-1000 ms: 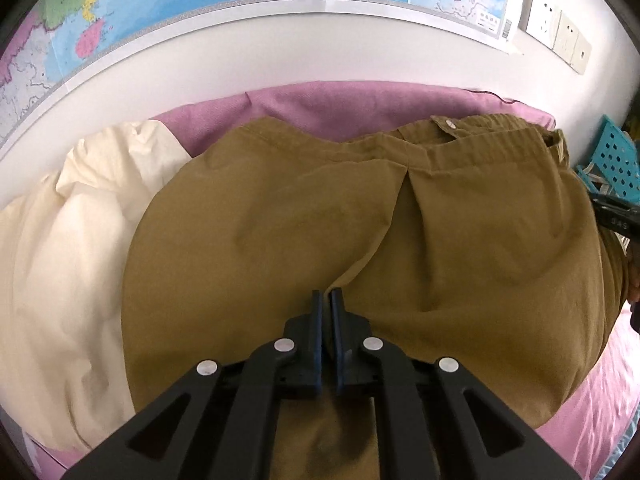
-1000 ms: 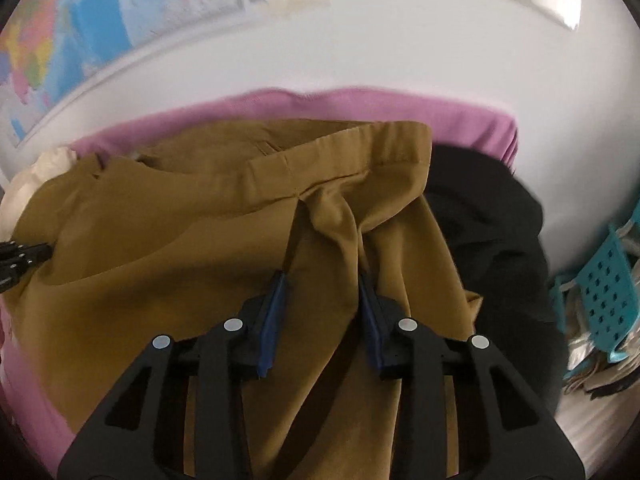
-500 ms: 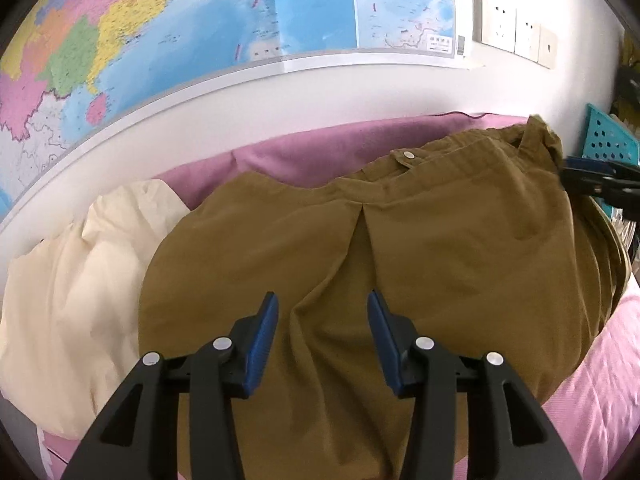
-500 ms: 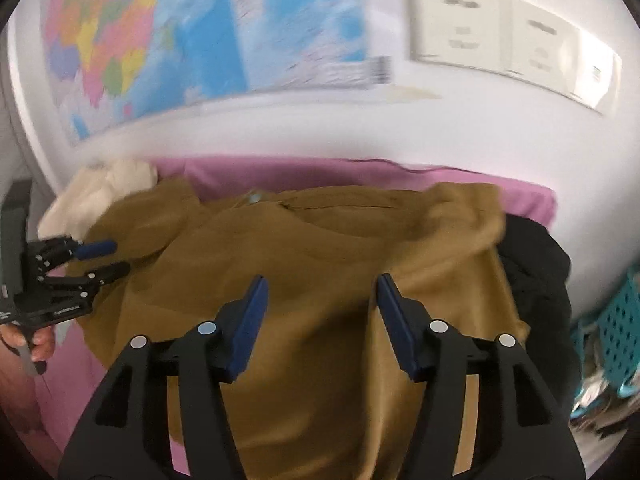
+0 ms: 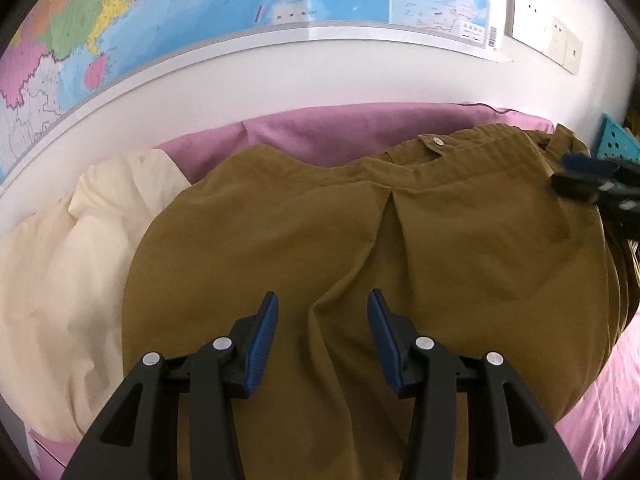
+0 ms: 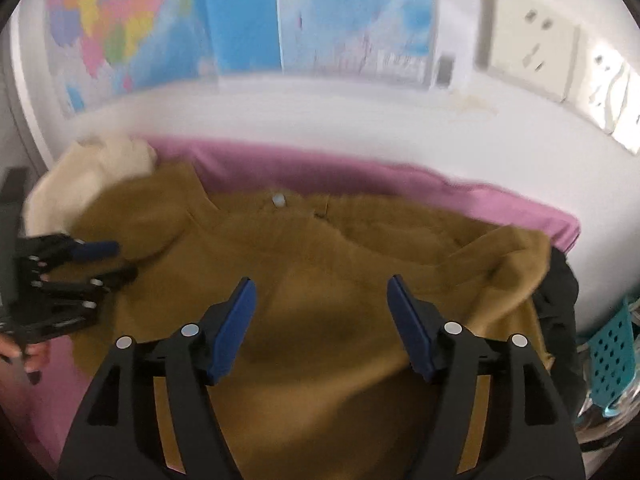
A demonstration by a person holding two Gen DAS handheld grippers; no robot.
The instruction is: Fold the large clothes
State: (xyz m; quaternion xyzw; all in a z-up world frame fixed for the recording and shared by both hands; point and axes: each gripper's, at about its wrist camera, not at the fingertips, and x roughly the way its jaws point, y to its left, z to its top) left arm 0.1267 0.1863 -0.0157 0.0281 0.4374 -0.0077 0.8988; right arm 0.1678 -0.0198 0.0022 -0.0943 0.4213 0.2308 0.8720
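A large brown garment [image 5: 420, 240] with a white button near its waistband lies spread on a pink bed sheet [image 5: 328, 136]. My left gripper [image 5: 323, 304] hovers over its near part, open, with nothing between the blue pads. In the right wrist view the same garment [image 6: 320, 264] fills the middle, and my right gripper [image 6: 321, 290] stands above it with its jaws opening and no cloth pinched. The left gripper [image 6: 108, 260] shows there at the left edge, and the right gripper [image 5: 576, 176] shows at the right edge of the left wrist view.
A cream garment [image 5: 72, 248] lies bunched left of the brown one. A black garment [image 6: 560, 312] lies at its right edge, beside a teal perforated basket [image 6: 612, 352]. A wall with a map [image 5: 200, 8] and sockets [image 6: 528, 56] runs close behind the bed.
Both grippers let go of the brown cloth and opened. The right gripper drew back and rose, and now views the garment spread flat instead of a bunched fold.
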